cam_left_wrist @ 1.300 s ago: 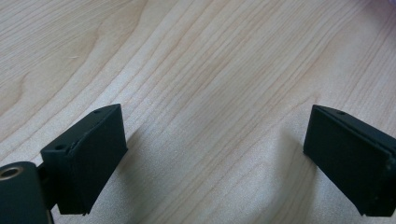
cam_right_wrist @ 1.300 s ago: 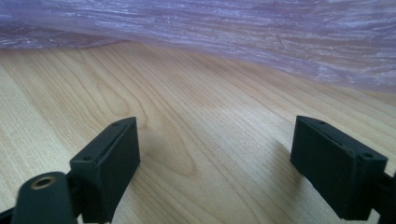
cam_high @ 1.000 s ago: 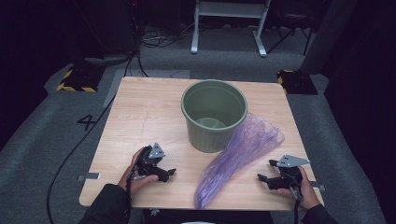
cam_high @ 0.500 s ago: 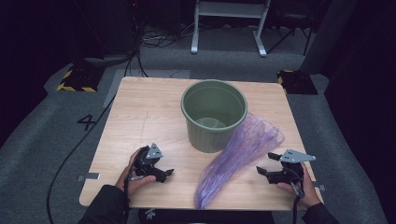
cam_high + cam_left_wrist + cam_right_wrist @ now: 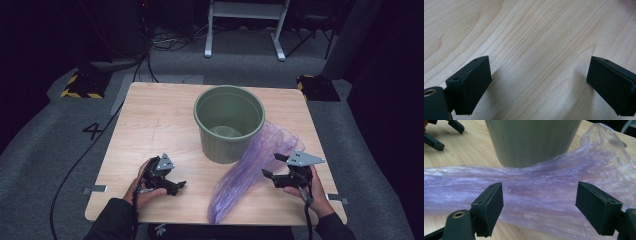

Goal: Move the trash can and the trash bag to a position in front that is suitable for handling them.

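Crinkled translucent purple plastic bag [image 5: 255, 170] lies stretched flat, touching round green plastic bin [image 5: 229, 122]. Right tongs [image 5: 274, 166] released, at bag's edge. Left tongs [image 5: 176, 184] released over bare table [image 5: 150, 125].

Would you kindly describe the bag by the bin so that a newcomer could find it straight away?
Start at the wooden table and find the green ribbed bin standing on it. The bag lies flat along the bin's right side, running down to the near edge, with the right tongs open beside it. It is the one thin, crinkled, see-through purple thing there.
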Available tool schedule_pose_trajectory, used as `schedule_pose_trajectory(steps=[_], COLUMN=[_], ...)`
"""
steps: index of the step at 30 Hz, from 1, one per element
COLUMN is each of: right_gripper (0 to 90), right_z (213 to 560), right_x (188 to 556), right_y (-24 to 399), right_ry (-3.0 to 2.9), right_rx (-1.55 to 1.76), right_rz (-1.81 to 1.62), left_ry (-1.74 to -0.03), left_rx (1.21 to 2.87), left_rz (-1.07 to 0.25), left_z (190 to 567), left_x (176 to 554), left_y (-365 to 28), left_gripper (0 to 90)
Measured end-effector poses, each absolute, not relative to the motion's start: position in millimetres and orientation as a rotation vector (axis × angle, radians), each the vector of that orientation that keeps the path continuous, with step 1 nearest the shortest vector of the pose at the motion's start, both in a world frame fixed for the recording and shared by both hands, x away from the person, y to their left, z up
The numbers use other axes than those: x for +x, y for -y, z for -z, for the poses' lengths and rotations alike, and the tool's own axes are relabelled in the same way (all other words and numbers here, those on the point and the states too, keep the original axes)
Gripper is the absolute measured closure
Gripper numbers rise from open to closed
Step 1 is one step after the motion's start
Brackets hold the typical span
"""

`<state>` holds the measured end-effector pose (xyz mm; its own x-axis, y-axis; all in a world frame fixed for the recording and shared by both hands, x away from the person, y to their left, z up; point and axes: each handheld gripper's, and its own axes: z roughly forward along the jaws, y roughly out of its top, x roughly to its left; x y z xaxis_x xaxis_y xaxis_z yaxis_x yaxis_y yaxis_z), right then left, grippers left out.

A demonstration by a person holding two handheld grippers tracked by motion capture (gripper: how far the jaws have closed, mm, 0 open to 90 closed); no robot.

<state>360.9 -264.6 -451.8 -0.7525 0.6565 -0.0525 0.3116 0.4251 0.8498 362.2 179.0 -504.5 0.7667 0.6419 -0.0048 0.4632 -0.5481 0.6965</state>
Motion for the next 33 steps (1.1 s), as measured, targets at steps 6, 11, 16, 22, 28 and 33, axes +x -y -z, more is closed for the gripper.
schedule_pose_trajectory(steps=[6, 11, 16, 22, 28, 33], right_gripper=[23.1, 23.5, 19.8, 18.1, 18.9, 19.4], right_z=[446.0, 443.7, 438.2, 440.0, 440.0, 439.3], right_x=[367.7, 377.2, 385.2, 390.8, 394.6, 395.1], right_y=[251.9, 235.7, 221.6, 207.5, 196.1, 190.5], right_ry=[-2.290, -2.300, -2.323, -2.353, -2.348, -2.359], right_rx=[0.804, 0.773, 0.734, 0.721, 0.707, 0.683], right_rz=[-1.270, -1.282, -1.332, -1.293, -1.291, -1.294], left_ry=[-0.818, -0.817, -0.817, -0.814, -0.814, -0.813], left_rx=[2.253, 2.253, 2.253, 2.255, 2.255, 2.255], left_rz=[-0.326, -0.326, -0.326, -0.329, -0.329, -0.327], left_z=[504.4, 504.4, 504.4, 504.3, 504.3, 504.3], left_x=[362.3, 362.3, 362.4, 362.4, 362.4, 362.5], left_y=[-179.2, -179.2, -179.3, -179.6, -179.7, -179.7], left_gripper=[5.3, 5.3, 5.3, 5.3, 5.3, 5.3])
